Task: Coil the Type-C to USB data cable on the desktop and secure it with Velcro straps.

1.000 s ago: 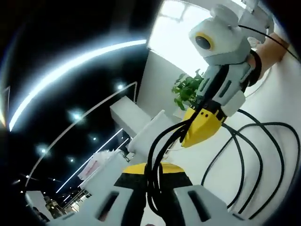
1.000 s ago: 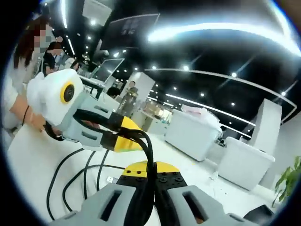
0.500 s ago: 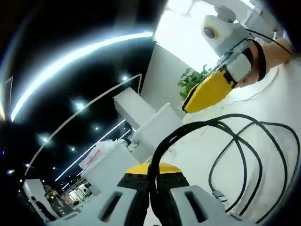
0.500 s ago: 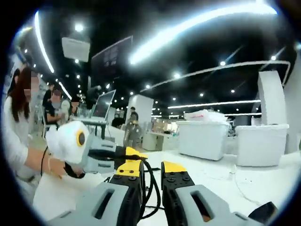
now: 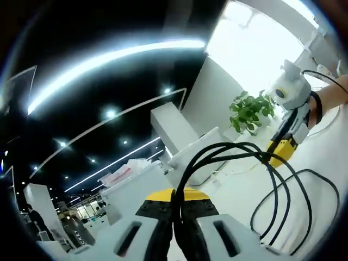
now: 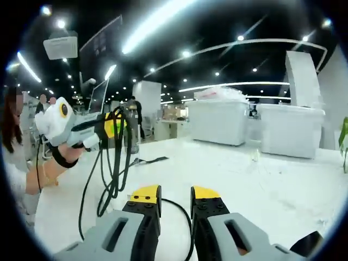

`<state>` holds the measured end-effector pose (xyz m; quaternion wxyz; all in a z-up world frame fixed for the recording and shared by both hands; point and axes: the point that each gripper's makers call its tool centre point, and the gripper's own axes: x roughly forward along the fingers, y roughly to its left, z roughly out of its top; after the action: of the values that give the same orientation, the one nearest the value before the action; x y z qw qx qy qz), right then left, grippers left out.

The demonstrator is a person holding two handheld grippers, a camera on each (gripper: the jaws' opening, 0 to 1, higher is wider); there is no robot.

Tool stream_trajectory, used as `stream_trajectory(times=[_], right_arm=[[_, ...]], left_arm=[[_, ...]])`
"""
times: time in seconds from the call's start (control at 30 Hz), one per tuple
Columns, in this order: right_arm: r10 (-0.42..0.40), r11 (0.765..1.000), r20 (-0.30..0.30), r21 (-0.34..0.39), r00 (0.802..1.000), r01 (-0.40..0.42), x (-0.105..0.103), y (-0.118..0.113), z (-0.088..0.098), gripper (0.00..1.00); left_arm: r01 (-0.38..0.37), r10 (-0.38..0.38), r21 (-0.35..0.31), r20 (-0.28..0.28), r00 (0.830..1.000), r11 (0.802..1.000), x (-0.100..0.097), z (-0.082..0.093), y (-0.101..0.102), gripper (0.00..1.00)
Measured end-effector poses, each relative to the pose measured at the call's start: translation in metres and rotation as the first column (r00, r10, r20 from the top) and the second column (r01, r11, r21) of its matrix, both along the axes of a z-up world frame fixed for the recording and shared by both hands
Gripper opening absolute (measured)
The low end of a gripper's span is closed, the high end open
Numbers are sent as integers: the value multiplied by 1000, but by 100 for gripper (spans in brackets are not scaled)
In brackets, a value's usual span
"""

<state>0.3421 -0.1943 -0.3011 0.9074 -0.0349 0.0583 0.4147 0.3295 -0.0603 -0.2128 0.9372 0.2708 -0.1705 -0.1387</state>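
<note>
My left gripper is clamped on the black cable, lifting its loops above the white table. The left gripper view shows them arching to the right gripper by a potted plant. The right gripper view shows my right gripper's jaws parted and empty, the loops hanging from the left gripper, and white bins beyond the table.

Open white desktop stretches wide to the right of the hanging black cable loops — plenty of passing room there. Beyond the loops, big white plastic bins wall off the far edge, a green potted plant beside them.
</note>
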Motion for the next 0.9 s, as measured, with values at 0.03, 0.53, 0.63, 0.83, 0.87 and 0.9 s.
stream_trajectory(times=[0.03,0.53,0.63,0.83,0.87,0.9], right_arm=[[11,1000,-30,19,999,-10,-6,0,-2,21],[315,858,-625,509,715,67,-112,32,-42,38],[269,857,-635,501,724,121,-97,41,-48,42],[150,816,-642,510,752,273,-56,27,-51,26],[133,819,-636,503,760,277,-52,25,-52,17],[105,817,-620,500,778,288,-45,21,-52,16]], left_arm=[[-2,2,-10,-5,1000,1000,2,3,1,4],[29,-27,75,-27,999,997,21,114,-46,4],[28,-27,67,-9,1000,997,15,129,-49,4],[20,-21,39,26,999,999,3,145,-41,4],[20,-21,40,27,999,999,1,145,-40,4],[18,-19,32,28,999,999,0,146,-36,4]])
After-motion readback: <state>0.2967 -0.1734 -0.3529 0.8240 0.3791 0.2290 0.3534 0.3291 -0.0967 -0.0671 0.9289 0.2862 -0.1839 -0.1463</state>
